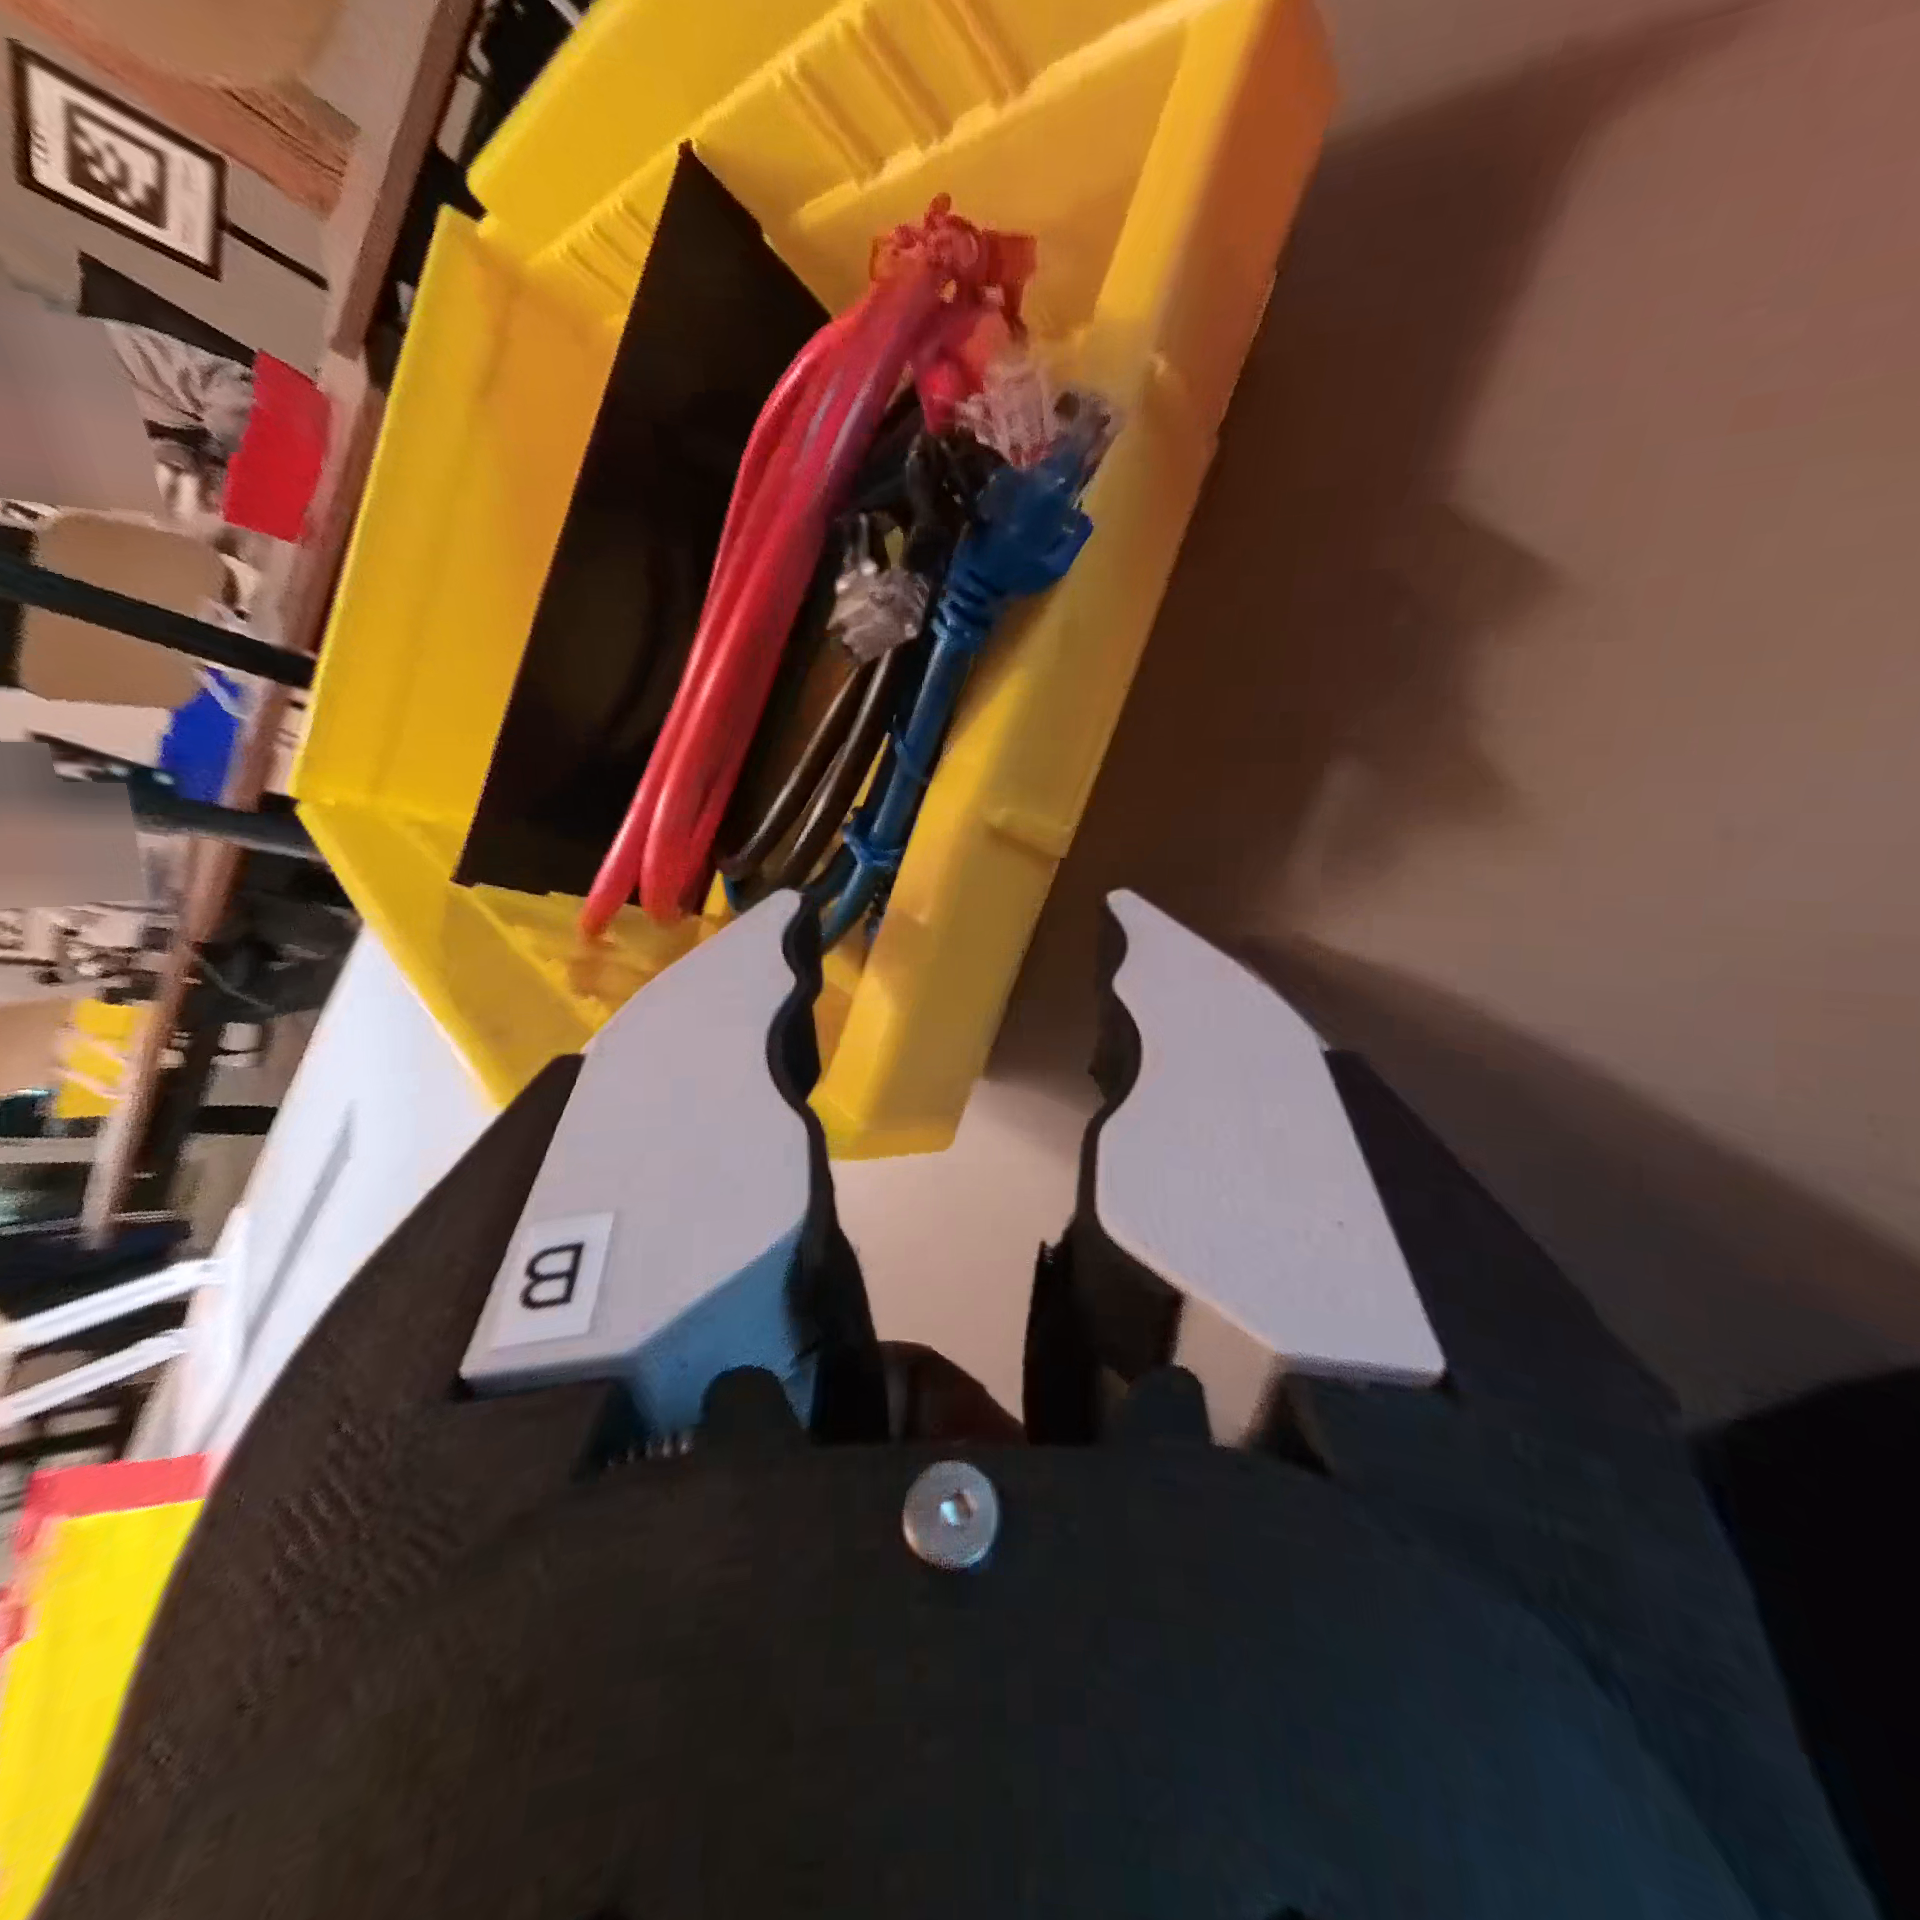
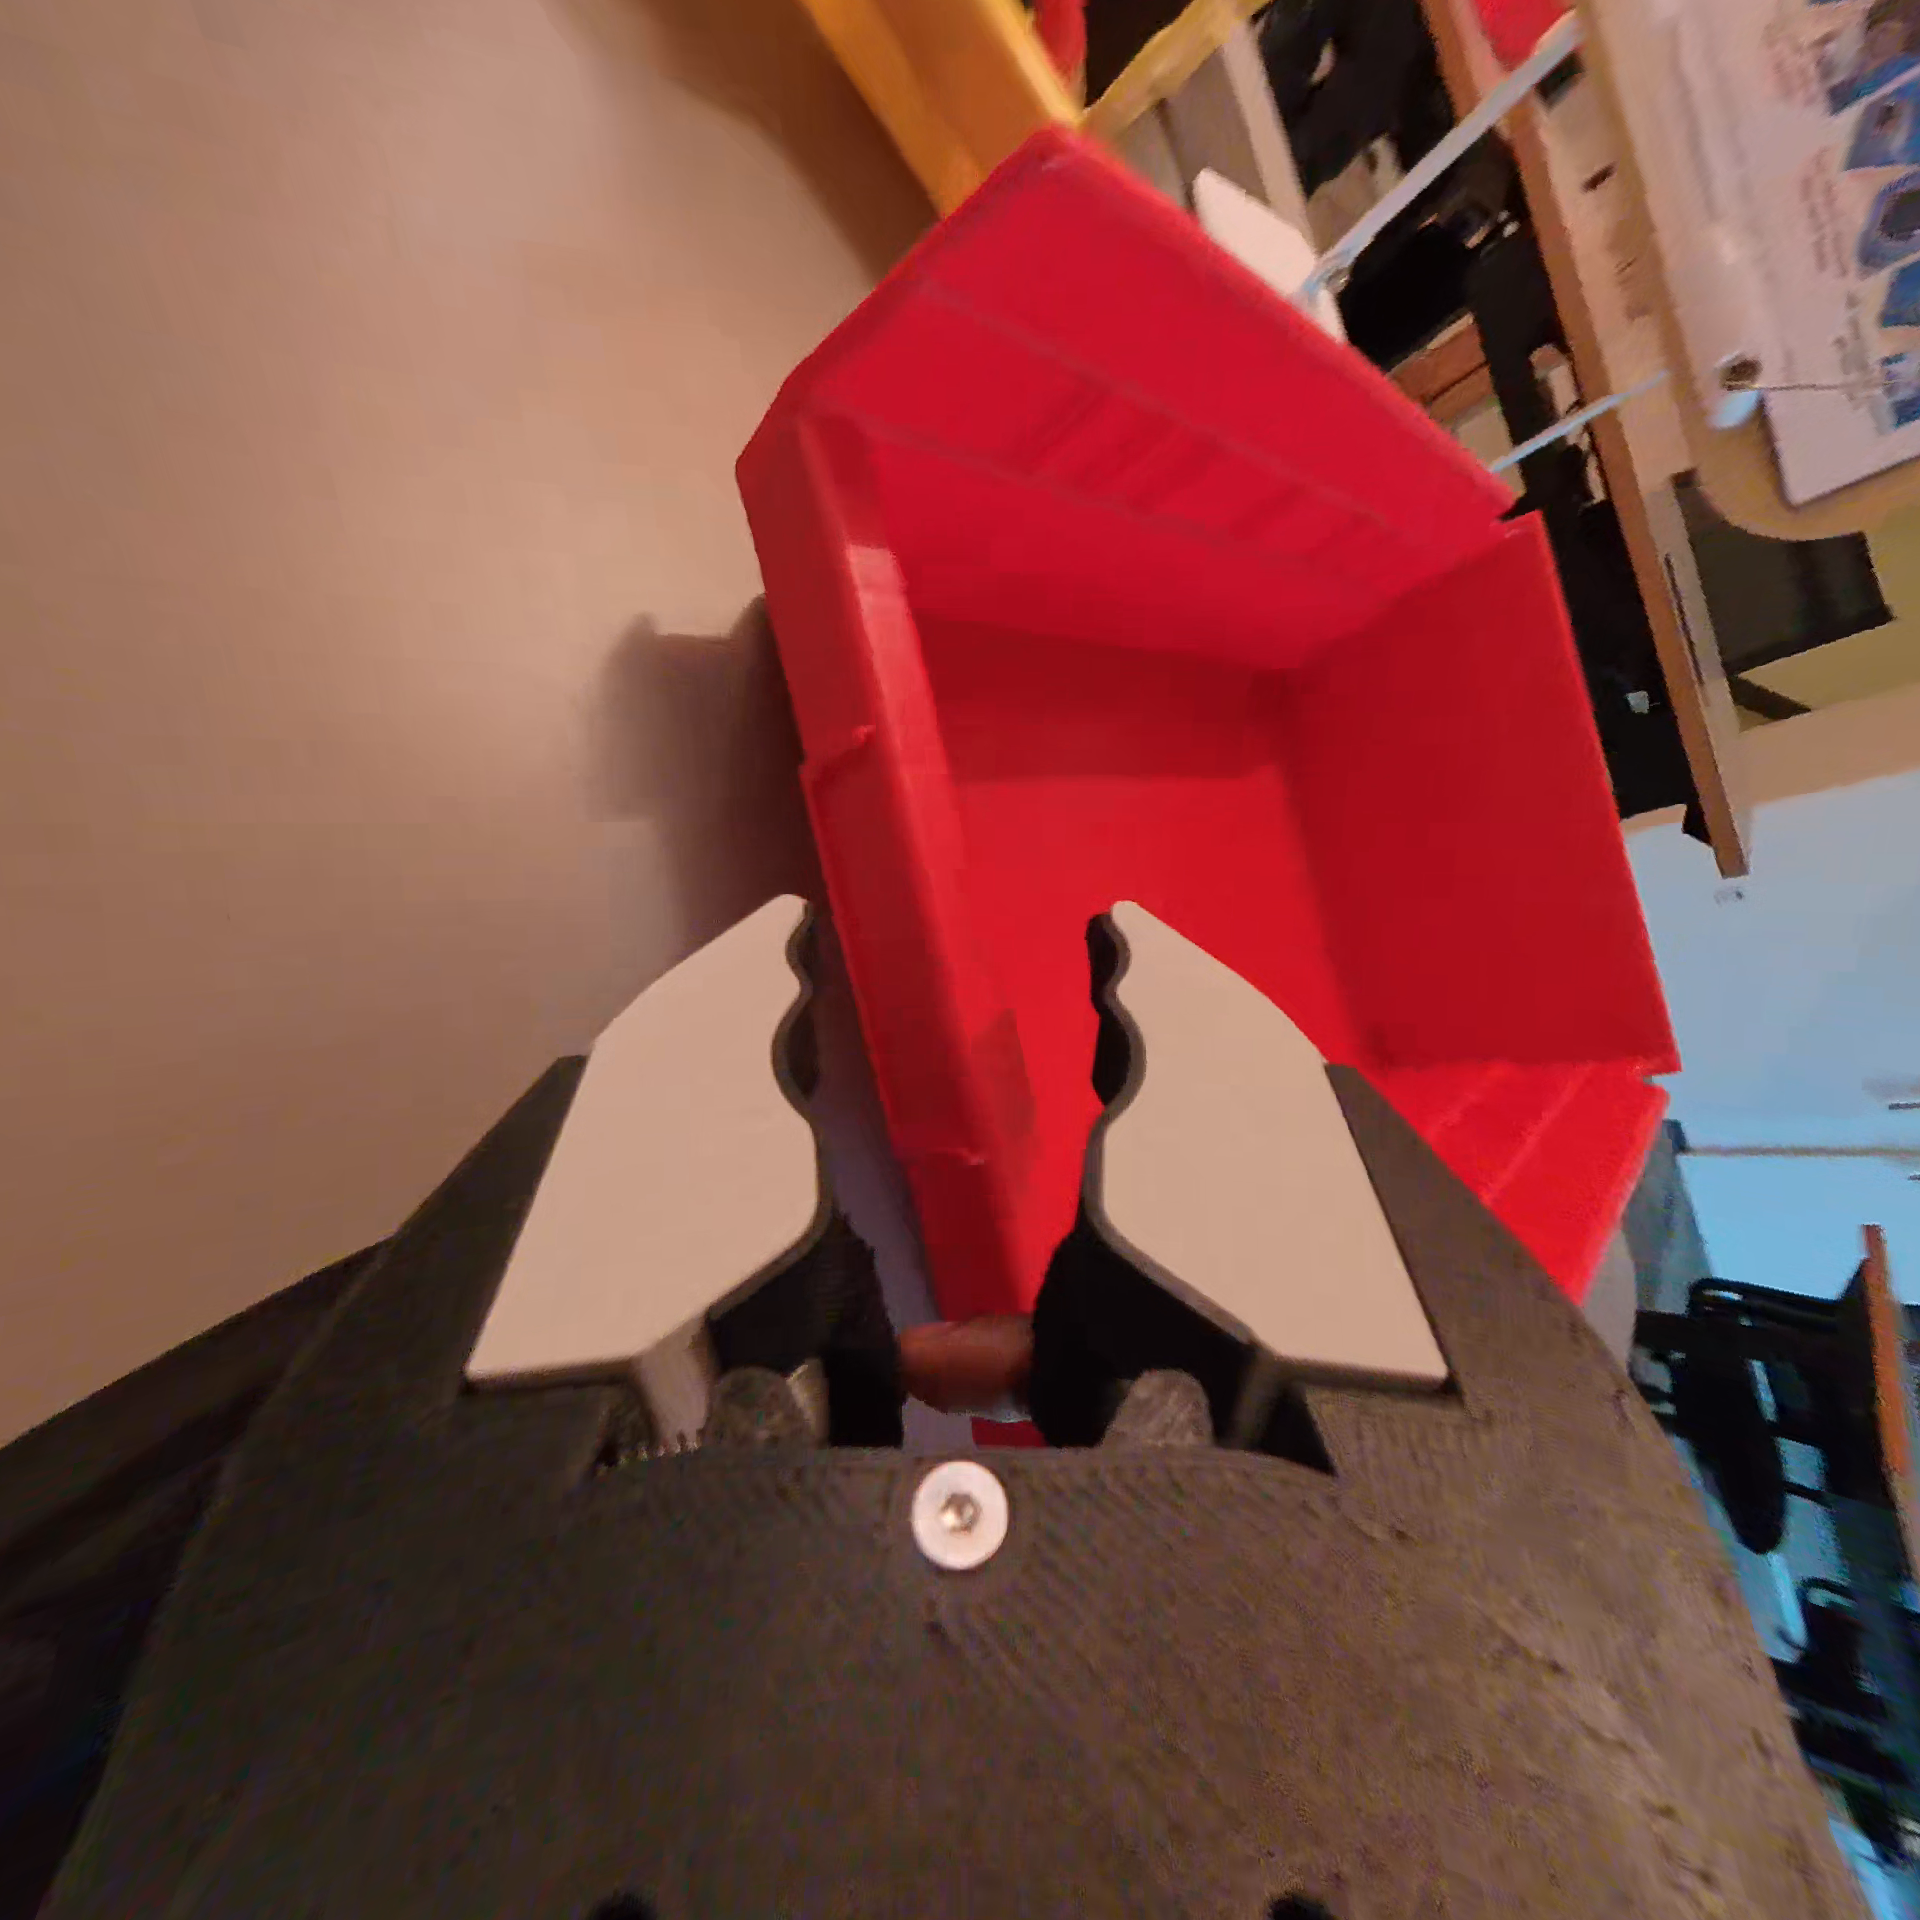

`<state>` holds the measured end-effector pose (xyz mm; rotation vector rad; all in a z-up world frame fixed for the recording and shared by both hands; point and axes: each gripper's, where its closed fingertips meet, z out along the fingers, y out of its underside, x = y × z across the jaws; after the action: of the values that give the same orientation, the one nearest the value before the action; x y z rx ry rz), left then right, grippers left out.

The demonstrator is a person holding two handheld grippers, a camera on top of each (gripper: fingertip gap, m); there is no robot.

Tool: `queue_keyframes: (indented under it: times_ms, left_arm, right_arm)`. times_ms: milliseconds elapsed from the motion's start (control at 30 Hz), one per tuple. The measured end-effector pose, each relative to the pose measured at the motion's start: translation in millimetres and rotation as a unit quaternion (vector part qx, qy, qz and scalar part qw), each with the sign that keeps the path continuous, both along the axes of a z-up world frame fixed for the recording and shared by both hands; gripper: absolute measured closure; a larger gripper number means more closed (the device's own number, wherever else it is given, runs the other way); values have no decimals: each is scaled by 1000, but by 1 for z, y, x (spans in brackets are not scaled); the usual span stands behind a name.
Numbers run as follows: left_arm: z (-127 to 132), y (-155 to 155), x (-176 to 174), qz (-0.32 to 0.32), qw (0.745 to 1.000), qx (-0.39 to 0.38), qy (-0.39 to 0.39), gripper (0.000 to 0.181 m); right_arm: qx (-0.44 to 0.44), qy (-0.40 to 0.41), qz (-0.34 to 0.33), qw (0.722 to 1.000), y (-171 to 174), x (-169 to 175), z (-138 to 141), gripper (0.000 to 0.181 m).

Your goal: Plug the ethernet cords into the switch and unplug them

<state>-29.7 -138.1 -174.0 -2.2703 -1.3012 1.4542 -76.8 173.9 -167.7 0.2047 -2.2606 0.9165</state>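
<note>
Left wrist view: spread fingers [image 1: 951, 914] hover at the yellow bin [image 1: 1143, 727] holding bundled ethernet cords [image 1: 831, 582], likely fetching one; right fingers [image 2: 948, 920] straddle an empty red bin's [image 2: 1434, 831] wall, apparently steadying it.

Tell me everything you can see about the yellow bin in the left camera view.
The yellow bin looks like molded plastic with ribbed walls and an open top. It sits on a tan table, tilted in this view. Inside are a black box and bundled red cords, black cords and blue cords. The left gripper hovers open at its near corner.
</note>
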Motion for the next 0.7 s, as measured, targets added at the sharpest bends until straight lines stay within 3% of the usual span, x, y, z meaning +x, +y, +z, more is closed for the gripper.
queue_keyframes:
  times_ms: [67, 100, 300, 700]
  left_arm:
    - [-3, -7, -6, -1, 999, -44, -12, 132]
    - [-6, -12, -8, 2, 998, -61, -22, 133]
    - [-10, -33, 0, 5, 995, -96, -37, 149]
    - [-8, -96, 80, 10, 993, -109, -33, 147]
  right_arm:
    - [44, 13, -1, 999, -1, -2, -10, 136]
    - [67, 20, -5, 998, 0, -4, -14, 148]
    - [92, 1, -64, 994, 23, -20, -17, 148]
    - [71, -5, -133, 989, 114, -58, -18, 147]
